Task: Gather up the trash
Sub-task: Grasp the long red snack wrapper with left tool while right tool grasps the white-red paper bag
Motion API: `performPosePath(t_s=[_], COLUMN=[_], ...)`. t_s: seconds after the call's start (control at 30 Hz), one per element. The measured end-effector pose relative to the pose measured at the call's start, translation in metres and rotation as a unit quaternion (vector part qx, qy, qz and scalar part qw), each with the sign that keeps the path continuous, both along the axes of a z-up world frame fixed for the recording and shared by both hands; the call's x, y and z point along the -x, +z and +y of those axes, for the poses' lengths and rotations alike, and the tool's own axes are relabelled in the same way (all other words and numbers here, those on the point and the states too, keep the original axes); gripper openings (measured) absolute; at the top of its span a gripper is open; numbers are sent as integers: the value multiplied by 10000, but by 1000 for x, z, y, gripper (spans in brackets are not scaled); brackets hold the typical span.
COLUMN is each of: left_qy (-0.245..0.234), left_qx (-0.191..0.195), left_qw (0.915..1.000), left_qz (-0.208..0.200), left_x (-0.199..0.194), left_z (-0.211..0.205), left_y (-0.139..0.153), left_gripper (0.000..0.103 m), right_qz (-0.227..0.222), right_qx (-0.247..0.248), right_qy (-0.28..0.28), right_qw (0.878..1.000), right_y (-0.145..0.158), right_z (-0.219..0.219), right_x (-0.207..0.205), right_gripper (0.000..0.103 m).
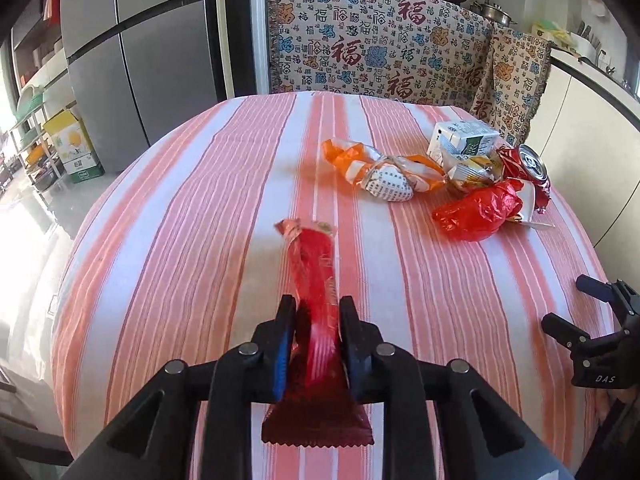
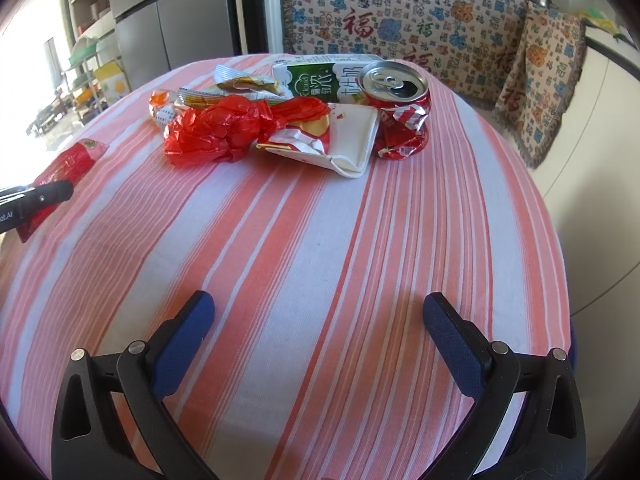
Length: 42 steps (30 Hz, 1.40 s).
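My left gripper (image 1: 318, 308) is shut on a long red snack wrapper (image 1: 316, 280) that sticks out forward over the striped tablecloth (image 1: 200, 240); the wrapper also shows at the left of the right wrist view (image 2: 60, 172). My right gripper (image 2: 318, 312) is open and empty above the cloth. Ahead of it lies a trash pile: a crumpled red plastic bag (image 2: 220, 128), a crushed red can (image 2: 400, 104), a green and white milk carton (image 2: 320, 78), a white torn wrapper (image 2: 340, 148) and an orange wrapper (image 1: 380, 168).
A patterned blanket (image 1: 380, 48) covers the seating behind the table. A grey fridge (image 1: 136, 60) stands at the back left, with shelves and a cardboard box (image 1: 76, 148) on the floor. A white counter (image 1: 592, 128) runs along the right.
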<state>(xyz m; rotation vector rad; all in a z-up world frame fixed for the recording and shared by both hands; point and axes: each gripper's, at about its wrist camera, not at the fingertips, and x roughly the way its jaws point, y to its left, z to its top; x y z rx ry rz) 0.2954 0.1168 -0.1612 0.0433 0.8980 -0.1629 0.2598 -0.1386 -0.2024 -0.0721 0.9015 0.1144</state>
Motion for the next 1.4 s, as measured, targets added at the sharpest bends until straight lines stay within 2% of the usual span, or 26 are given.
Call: performPosePath(t_s=[0.07, 0.13, 0.2, 0.27, 0.37, 0.5, 0.57, 0.63, 0.77, 0.8, 0.83, 0.87, 0.93, 1.03, 1.1, 1.2, 1.3, 1.37, 1.4], left_qy=[-81, -98, -126, -53, -2, -58, -57, -56, -51, -51, -50, -50, -50, -49, -49, -48, -48, -49, -50], left_qx=[-2, -90, -216, -233, -108, -180, -161, -149, -130, -127, -126, -125, -124, -127, -126, -127, -125, -119, -109], left_qw=[9999, 9999, 9996, 9997, 9999, 9998, 9998, 9998, 9999, 9999, 9999, 9999, 9999, 9999, 9999, 9999, 9999, 9999, 9999], left_qz=[85, 86, 158, 48, 59, 67, 71, 72, 74, 74, 75, 75, 75, 75, 75, 75, 75, 76, 77], left_x=[-3, -3, -5, -6, -8, -10, -10, -10, -10, -10, -10, -10, -10, -10, -10, -10, -10, -10, -10], left_z=[-3, -6, -8, -6, -2, -5, -5, -5, -5, -4, -4, -4, -4, -4, -4, -4, -4, -4, -4], left_y=[-6, -11, -18, -20, -22, -24, -24, -24, -24, -24, -24, -24, -24, -24, -24, -24, -24, -24, -24], left_gripper=[52, 64, 66, 78, 81, 85, 86, 86, 86, 86, 86, 86, 86, 86, 86, 86, 86, 86, 86], right_qz=[1, 2, -1, 14, 78, -145, -280, -357, -378, -293, -202, -102, -6, 335, 675, 958, 963, 916, 873], right_qx=[-10, -16, -16, -10, 78, 671, 1014, 1337, 1948, 1934, 1875, 1837, 1661, 1002, 324, -684, -926, -724, -511], right_qy=[0, 5, 17, 76, 352, 702, 993, 1332, 1827, 1891, 1930, 1941, 1892, 1631, 1356, 1187, 1118, 1118, 1096], right_qw=[10000, 10000, 10000, 10000, 9993, 9952, 9895, 9814, 9629, 9623, 9629, 9636, 9678, 9810, 9879, 9859, 9847, 9868, 9888], right_y=[0, 0, 0, 0, 4, 16, 22, 25, 20, 18, 16, 15, 18, 28, 38, 52, 56, 50, 47], right_z=[0, 0, -1, -1, -1, 2, 9, 18, 37, 39, 39, 38, 38, 33, 28, 25, 25, 29, 32], right_x=[1, 1, 1, 1, -2, -18, -30, -42, -62, -67, -70, -73, -72, -62, -52, -36, -30, -26, -26], right_gripper=[103, 103, 103, 103, 102, 86, 82, 70, 56, 51, 36, 25, 17, 13, 12, 12, 13, 14, 18])
